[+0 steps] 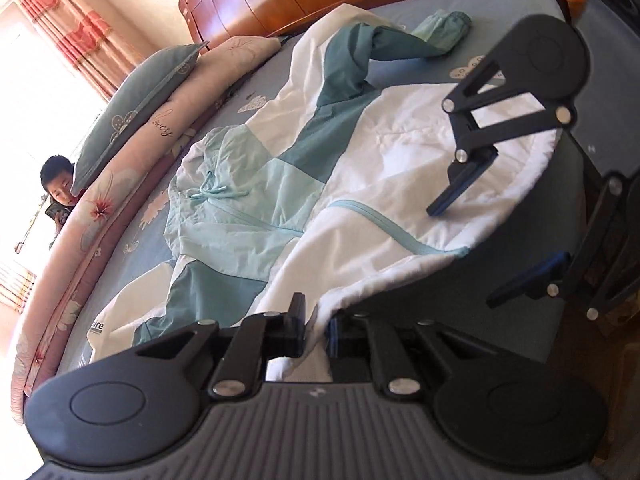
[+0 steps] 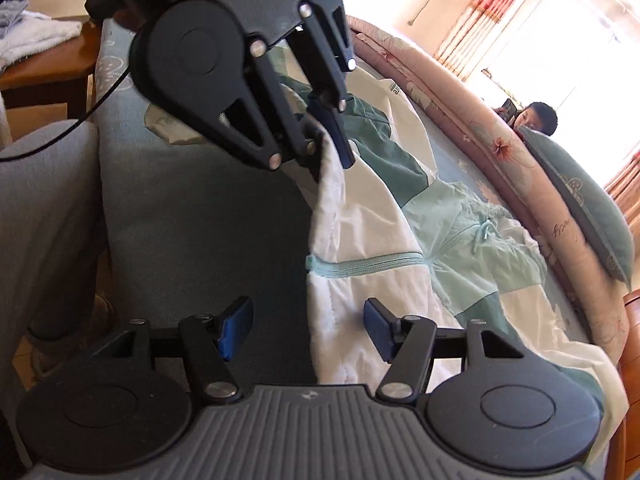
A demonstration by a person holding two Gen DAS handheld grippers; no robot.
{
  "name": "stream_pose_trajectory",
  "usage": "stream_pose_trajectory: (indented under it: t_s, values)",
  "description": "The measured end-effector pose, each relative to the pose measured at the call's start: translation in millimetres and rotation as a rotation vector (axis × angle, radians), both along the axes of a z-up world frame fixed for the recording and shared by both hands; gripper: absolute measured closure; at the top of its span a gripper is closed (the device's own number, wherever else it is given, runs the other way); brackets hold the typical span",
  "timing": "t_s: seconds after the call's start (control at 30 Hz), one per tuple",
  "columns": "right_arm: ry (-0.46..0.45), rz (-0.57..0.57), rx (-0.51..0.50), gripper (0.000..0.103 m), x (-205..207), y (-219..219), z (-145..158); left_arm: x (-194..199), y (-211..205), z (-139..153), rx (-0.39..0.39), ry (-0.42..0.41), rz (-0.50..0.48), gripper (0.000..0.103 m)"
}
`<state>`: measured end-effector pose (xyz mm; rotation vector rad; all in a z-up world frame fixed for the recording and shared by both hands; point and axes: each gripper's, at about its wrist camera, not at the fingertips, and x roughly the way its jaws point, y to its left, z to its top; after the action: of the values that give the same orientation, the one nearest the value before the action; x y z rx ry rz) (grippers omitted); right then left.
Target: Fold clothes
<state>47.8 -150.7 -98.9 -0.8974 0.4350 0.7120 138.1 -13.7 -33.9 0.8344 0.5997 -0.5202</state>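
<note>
The jacket point(image 1: 320, 160) is white, light blue and dark teal. The bed sheet point(image 1: 500, 12) is blue with pale hearts.

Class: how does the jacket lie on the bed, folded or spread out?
Mostly spread: the jacket lies open across the bed, one sleeve stretched out; only its white hem is lifted.

I get strong daylight through the curtained window point(image 2: 568, 12), which blows out to white in both feeds. The bed point(image 1: 408, 12) is evenly lit, with soft shadow along its near edge. Fisheye bending curves every edge, corners go dark, and the jacket hem point(image 1: 520, 184) looks slightly smeared.
</note>
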Motion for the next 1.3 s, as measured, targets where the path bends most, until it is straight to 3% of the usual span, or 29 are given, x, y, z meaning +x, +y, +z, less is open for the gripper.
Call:
stream_pose_trajectory:
  t_s: [0.07,0.1,0.13,0.17,0.2,0.27,0.37,0.47,0.53,0.63,0.8,0.83,0.87,0.9,0.93,0.97,1.07,1.13,1.23,1.27,1.3]
  values:
    - [-0.224,-0.023,-0.150,0.039,-1.1,3.1,-20.5,5.0,2.8,7.1,-0.037,0.010,0.011,0.093]
    - [-0.323,-0.032,-0.223,0.049,1.1,2.5,-29.7,6.0,3.8,10.4,-0.057,0.016,0.021,0.092]
    - [-0.350,-0.045,-0.259,0.064,7.9,-1.1,-31.3,5.3,6.1,12.1,-0.072,0.018,0.030,0.083]
    - [-0.319,-0.067,-0.254,0.098,16.9,-5.9,-24.4,4.5,8.4,13.6,-0.086,0.019,0.039,0.076]
    - [-0.281,-0.088,-0.242,0.099,25.8,-10.4,-15.1,1.1,9.8,13.3,-0.098,0.002,0.042,0.071]
    - [-0.167,-0.127,-0.180,0.099,43.8,-17.5,16.2,-8.8,6.7,9.2,-0.069,-0.026,0.037,0.047]
    - [-0.040,-0.154,-0.111,0.099,73.2,-24.8,65.4,-27.7,-11.0,-5.8,0.022,-0.112,-0.028,0.034]
    - [0.101,-0.163,-0.061,0.099,97.5,-28.1,102.6,-46.3,-28.7,-21.2,0.118,-0.199,-0.092,0.030]
    - [0.177,-0.166,-0.026,0.099,108.3,-31.4,120.2,-49.6,-40.3,-37.4,0.253,-0.266,-0.093,0.030]
    - [0.250,-0.195,0.012,0.099,119.6,-33.3,139.6,-56.5,-48.7,-45.1,0.345,-0.314,-0.092,0.030]
    - [0.327,-0.185,0.089,0.098,115.4,-33.9,155.5,-59.4,-67.0,-43.3,0.373,-0.449,-0.054,0.015]
    - [0.330,-0.175,0.090,0.098,111.2,-34.9,156.6,-52.8,-67.6,-46.4,0.399,-0.469,-0.021,0.016]
    - [0.331,-0.168,0.089,0.098,107.5,-36.7,157.1,-46.7,-64.9,-49.4,0.431,-0.466,0.011,0.028]
    - [0.329,-0.169,0.086,0.098,104.9,-40.2,156.0,-44.8,-60.4,-48.0,0.425,-0.445,0.033,0.042]
    - [0.327,-0.170,0.083,0.098,102.3,-43.7,154.9,-43.0,-55.9,-46.5,0.420,-0.424,0.055,0.072]
    - [0.328,-0.174,0.082,0.098,99.7,-47.8,153.3,-41.5,-51.4,-44.8,0.412,-0.403,0.076,0.079]
    - [0.368,-0.194,0.108,0.098,98.0,-58.8,143.9,-50.2,-40.4,-30.0,0.315,-0.343,0.096,0.083]
    - [0.402,-0.200,0.128,0.098,99.6,-60.9,138.5,-54.2,-32.9,-27.7,0.290,-0.350,0.120,0.076]
    - [0.418,-0.186,0.130,0.097,98.7,-58.5,132.9,-52.5,-21.8,-28.1,0.262,-0.344,0.177,0.085]
    - [0.411,-0.180,0.123,0.095,97.1,-56.6,130.8,-51.3,-18.0,-28.1,0.252,-0.336,0.199,0.094]
    - [0.401,-0.175,0.114,0.094,95.3,-54.7,128.2,-50.0,-15.2,-25.6,0.238,-0.324,0.214,0.096]
